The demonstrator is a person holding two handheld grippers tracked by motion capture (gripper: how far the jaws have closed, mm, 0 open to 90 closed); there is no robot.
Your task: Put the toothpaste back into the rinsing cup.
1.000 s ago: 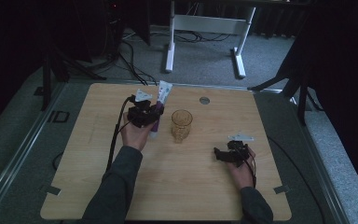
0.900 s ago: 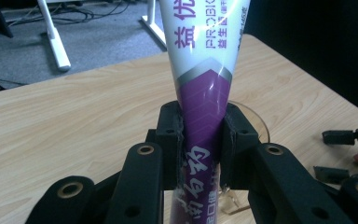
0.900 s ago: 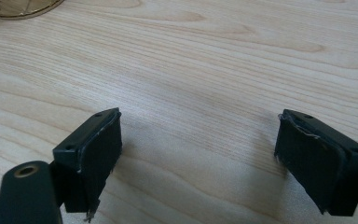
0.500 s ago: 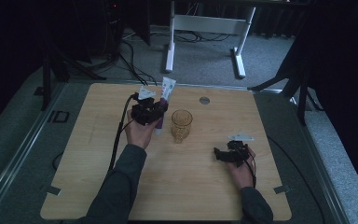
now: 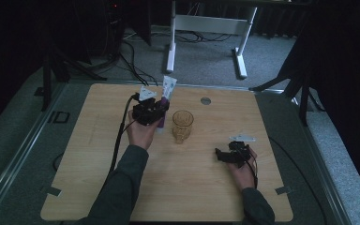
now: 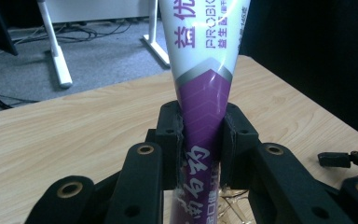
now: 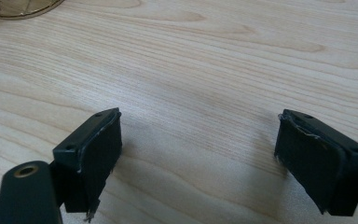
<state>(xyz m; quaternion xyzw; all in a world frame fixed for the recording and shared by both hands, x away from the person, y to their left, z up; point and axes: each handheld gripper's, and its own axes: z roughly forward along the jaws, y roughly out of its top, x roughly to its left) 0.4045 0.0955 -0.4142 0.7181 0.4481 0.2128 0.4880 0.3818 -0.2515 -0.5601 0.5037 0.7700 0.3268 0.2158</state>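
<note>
**Toothpaste tube is picked up, cup is waiting**

So here's where things stand. The left gripper (image 5: 155, 112), just left of centre in the high view, has its jaws pinched on one purple-and-white toothpaste tube (image 5: 167, 93). The left gripper view shows it well: the tube (image 6: 200, 88) runs up the middle of the frame with both pads squeezed against its purple part. It's being held off the table, flat white end pointing up and away, right beside the amber glass cup (image 5: 182, 125) at the centre of the frame.

My read: the pick-up is done, and what's left is getting the tube into or next to that cup. Nothing is in the cup yet as far as I can tell.

The right gripper (image 5: 228, 153) sits at the lower right of the high view, jaws spread wide with nothing between them, just bare wooden table (image 7: 205, 70) in its own view.

Count: one tube, one cup, two grippers, and one small round grey disc (image 5: 206, 100) near the top edge of the table.
</note>
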